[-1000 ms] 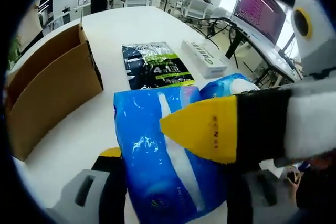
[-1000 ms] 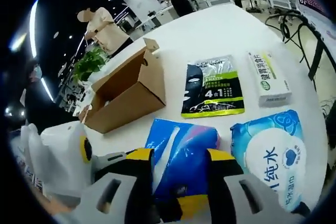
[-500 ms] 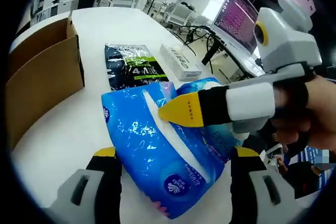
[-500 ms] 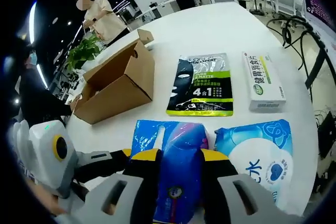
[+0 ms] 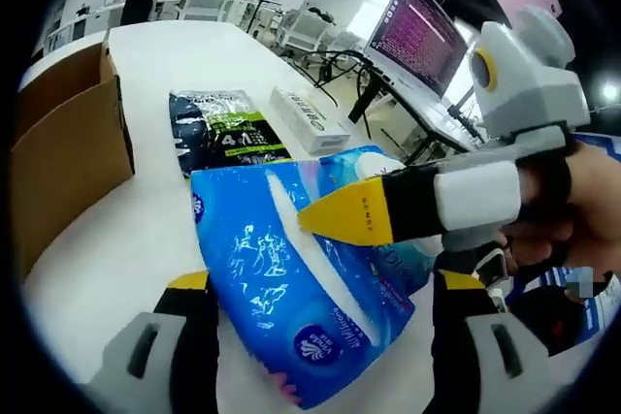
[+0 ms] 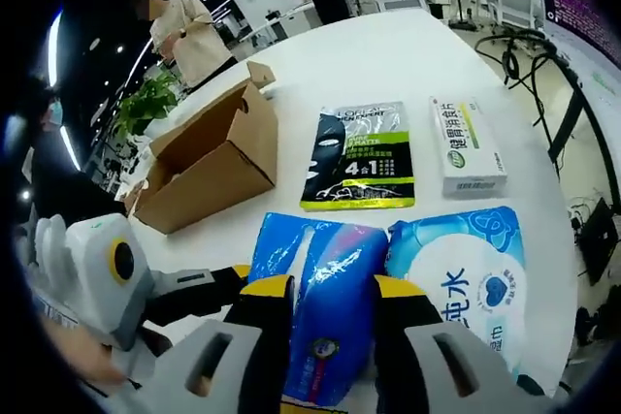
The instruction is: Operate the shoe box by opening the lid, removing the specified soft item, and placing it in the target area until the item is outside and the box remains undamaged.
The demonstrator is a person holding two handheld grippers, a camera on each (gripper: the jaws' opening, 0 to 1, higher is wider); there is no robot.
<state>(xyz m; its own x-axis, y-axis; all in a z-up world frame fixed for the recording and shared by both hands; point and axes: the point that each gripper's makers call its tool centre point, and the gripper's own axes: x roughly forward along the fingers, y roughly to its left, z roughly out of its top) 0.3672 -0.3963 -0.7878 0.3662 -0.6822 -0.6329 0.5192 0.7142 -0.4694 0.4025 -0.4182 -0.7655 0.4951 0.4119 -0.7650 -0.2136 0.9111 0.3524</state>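
The blue pack (image 6: 325, 312) lies on the white worktop (image 6: 408, 65), outside the box (image 6: 209, 157), which stands open well apart from it, toward the far left in the right gripper view. The right claw (image 6: 325, 309) has its yellow-tipped jaws closed against the pack's two sides, gripping it near its near end. In the left gripper view that claw (image 5: 335, 225) comes in from the right, one yellow tip pressed on top of the pack (image 5: 291, 288), with a hand (image 5: 572, 210) around its handle. The left claw (image 5: 320, 283) stands wide open, jaws on either side of the pack and apart from it. Just beside the pack lies a wipes pack (image 6: 466, 288); beyond them, a dark sachet (image 6: 364, 157) and a white carton (image 6: 466, 147).
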